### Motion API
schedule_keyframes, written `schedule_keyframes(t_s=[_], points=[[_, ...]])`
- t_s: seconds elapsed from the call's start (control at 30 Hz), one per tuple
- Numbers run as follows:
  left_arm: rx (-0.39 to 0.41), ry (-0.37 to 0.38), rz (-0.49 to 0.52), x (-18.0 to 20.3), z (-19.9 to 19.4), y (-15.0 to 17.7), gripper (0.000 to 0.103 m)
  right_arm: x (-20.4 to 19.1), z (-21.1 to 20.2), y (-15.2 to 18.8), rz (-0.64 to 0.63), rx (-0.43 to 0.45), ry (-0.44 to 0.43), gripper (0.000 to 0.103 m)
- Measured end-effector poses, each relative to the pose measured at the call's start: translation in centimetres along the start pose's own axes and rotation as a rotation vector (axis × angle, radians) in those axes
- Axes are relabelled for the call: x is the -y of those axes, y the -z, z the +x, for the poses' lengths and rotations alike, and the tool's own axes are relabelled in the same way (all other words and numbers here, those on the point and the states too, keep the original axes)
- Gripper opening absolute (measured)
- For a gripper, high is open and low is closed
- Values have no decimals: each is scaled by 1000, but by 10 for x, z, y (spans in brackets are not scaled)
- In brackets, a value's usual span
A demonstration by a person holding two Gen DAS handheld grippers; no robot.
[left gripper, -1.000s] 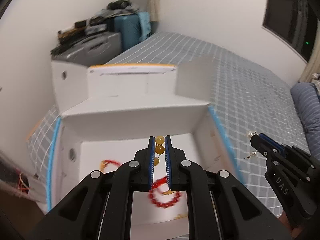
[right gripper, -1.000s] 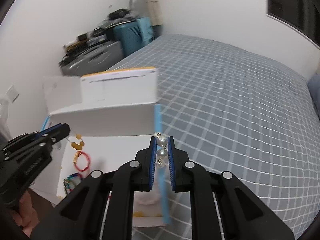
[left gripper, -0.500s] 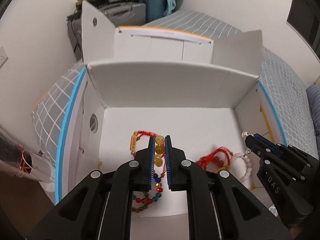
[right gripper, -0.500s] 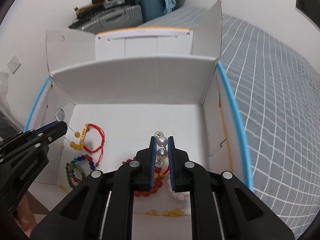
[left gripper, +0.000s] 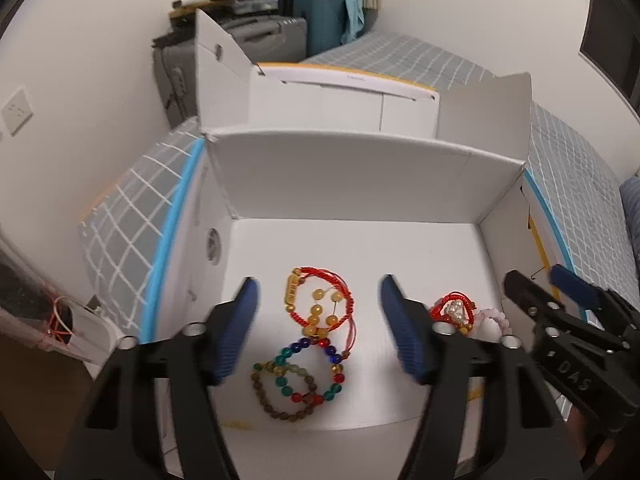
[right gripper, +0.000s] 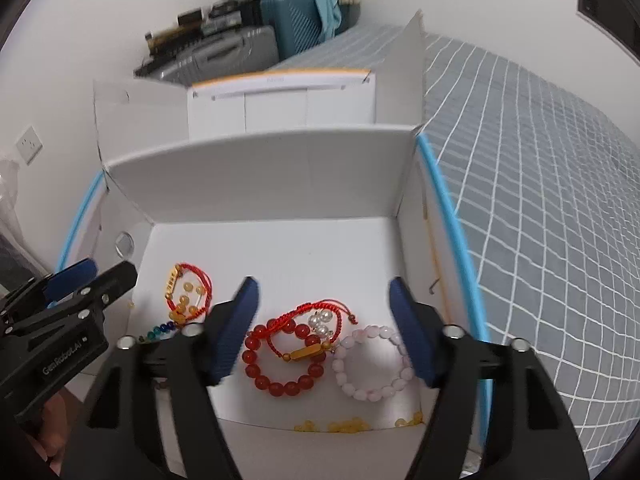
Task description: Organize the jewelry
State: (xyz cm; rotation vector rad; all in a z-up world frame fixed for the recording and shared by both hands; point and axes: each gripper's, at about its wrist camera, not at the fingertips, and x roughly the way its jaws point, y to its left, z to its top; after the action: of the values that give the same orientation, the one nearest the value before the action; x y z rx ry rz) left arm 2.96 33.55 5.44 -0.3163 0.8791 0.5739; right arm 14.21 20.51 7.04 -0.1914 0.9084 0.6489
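Note:
An open white cardboard box (left gripper: 360, 180) (right gripper: 260, 172) holds the jewelry. My left gripper (left gripper: 319, 284) hangs over its floor, jaws opening, nothing between the pads. Below it an amber bead earring (left gripper: 320, 310) lies inside a red cord bracelet (left gripper: 344, 292), above a multicoloured bead bracelet (left gripper: 316, 372). My right gripper (right gripper: 324, 286) is opening too, with nothing in it. A pearl earring (right gripper: 322, 322) lies under it on a red cord bracelet (right gripper: 316, 332), between a red bead bracelet (right gripper: 280, 360) and a pink bead bracelet (right gripper: 372, 364). Each gripper also shows in the other's view: right gripper (left gripper: 536, 280), left gripper (right gripper: 108, 270).
The box sits on a bed with a grey checked cover (right gripper: 540, 200). Its flaps stand up at the back and sides. Suitcases (left gripper: 320, 12) are stacked beyond the bed. Loose yellow beads (right gripper: 344, 426) lie at the box's near edge. A plastic bag (left gripper: 32, 312) is at the left.
Both grippers came down over the box, then opened. The amber earring left the left jaws and the pearl earring left the right jaws; both now lie on the box floor.

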Motion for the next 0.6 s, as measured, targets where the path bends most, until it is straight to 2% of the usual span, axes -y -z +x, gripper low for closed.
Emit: schedule_keyframes(t_s=[0.1, 0.13, 0.2, 0.33, 0.6], points=[[39, 3, -4, -3, -18, 5, 89, 4, -20, 6, -4, 73, 23, 91], [58, -5, 0, -3, -25, 8, 94, 5, -27, 10, -11, 93, 32, 93], [91, -20, 5, -5, -35, 12, 97, 5, -41, 18, -24, 122, 55, 94], [129, -37, 10, -10, -55, 28, 97, 4, -61, 36, -35, 153, 66, 95], [120, -20, 10, -17, -71, 63, 97, 6, -83, 70, -9, 131, 6, 95]])
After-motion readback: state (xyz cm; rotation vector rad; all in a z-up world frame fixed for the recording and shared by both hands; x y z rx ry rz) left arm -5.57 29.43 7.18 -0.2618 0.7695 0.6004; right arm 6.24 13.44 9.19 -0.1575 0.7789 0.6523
